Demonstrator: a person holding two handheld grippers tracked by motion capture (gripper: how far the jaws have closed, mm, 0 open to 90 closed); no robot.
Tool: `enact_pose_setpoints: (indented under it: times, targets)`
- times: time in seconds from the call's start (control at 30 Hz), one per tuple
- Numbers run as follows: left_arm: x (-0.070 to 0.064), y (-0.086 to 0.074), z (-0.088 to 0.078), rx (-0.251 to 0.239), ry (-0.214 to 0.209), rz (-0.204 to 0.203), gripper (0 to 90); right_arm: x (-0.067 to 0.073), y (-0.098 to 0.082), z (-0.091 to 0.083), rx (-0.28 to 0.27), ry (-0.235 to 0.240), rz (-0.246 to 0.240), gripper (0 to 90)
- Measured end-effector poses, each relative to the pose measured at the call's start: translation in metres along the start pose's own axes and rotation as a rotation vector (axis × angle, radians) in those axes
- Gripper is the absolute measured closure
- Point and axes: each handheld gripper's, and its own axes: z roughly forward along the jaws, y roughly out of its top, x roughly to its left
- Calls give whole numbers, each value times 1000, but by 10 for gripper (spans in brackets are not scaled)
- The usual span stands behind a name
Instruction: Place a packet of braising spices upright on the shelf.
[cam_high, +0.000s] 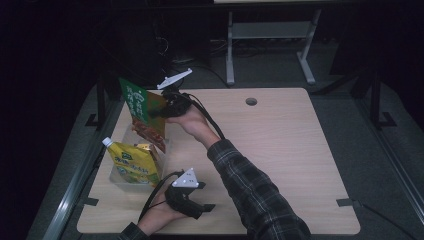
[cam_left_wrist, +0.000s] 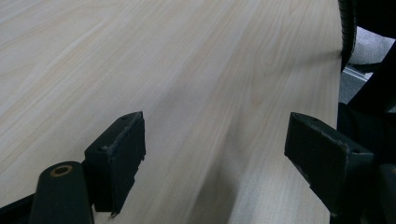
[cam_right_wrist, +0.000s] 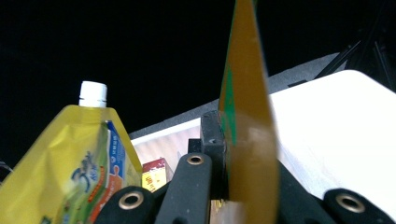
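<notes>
Green packet clamped edge-on (right jaws), above clear bin.

The scene holds 1 wooden table, 1 clear bin at its left, 2 pouches (1 yellow spouted pouch standing in the bin, 1 green pouch raised above it), 1 small red-and-yellow packet and 2 grippers.

Standing upright in a clear bin at the wooden table's left edge: a yellow white-capped spout pouch; beyond the table's far edge, grey desk legs.
</notes>
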Motion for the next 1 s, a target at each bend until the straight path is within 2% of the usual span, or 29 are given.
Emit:
enact_pose_setpoints:
  times: [0.07, 0.3, 0.37, 0.4, 0.43, 0.57, 0.67, 0.7, 0.77, 0.8, 0.87, 0.9, 0.93, 1.0]
  targets:
    - [0, 0, 0, 6, -2, 0, 199, -1, -5, 9, 36, -19, -12, 900]
    - [1, 0, 1, 15, 0, 3, 198, -1, -15, 21, 72, -26, -19, 881]
    - [1, -1, 1, 17, -2, 7, 198, 1, -14, 18, 53, -34, -24, 761]
    - [1, -1, 1, 17, -2, 7, 198, 1, -14, 18, 53, -34, -24, 761]
    - [1, -1, 2, 16, -3, 7, 198, 2, -14, 16, 59, -42, -25, 716]
    - [1, -1, 2, 21, -8, 10, 197, 5, -14, 1, 65, -72, -53, 536]
    - [2, -1, 3, 22, -8, 16, 197, 8, -16, -13, 62, -91, -47, 471]
    - [2, -1, 3, 15, -11, 5, 197, 8, -18, -18, 62, -100, -50, 455]
    - [2, -2, 3, 18, -10, 9, 196, 12, -25, -33, 58, -109, -59, 427]
    - [3, -2, 3, 13, -9, 7, 196, 12, -25, -33, 58, -109, -59, 427]
    - [3, -2, 3, 18, -5, 6, 196, 15, -32, -44, 56, -118, -60, 422]
    - [3, -2, 2, 23, -3, 8, 196, 15, -36, -49, 58, -122, -78, 420]
    - [4, -2, 1, 15, 1, 7, 196, 18, -43, -59, 58, -128, -75, 419]
    - [4, -1, 0, 14, 3, 4, 196, 18, -47, -63, 60, -132, -76, 418]
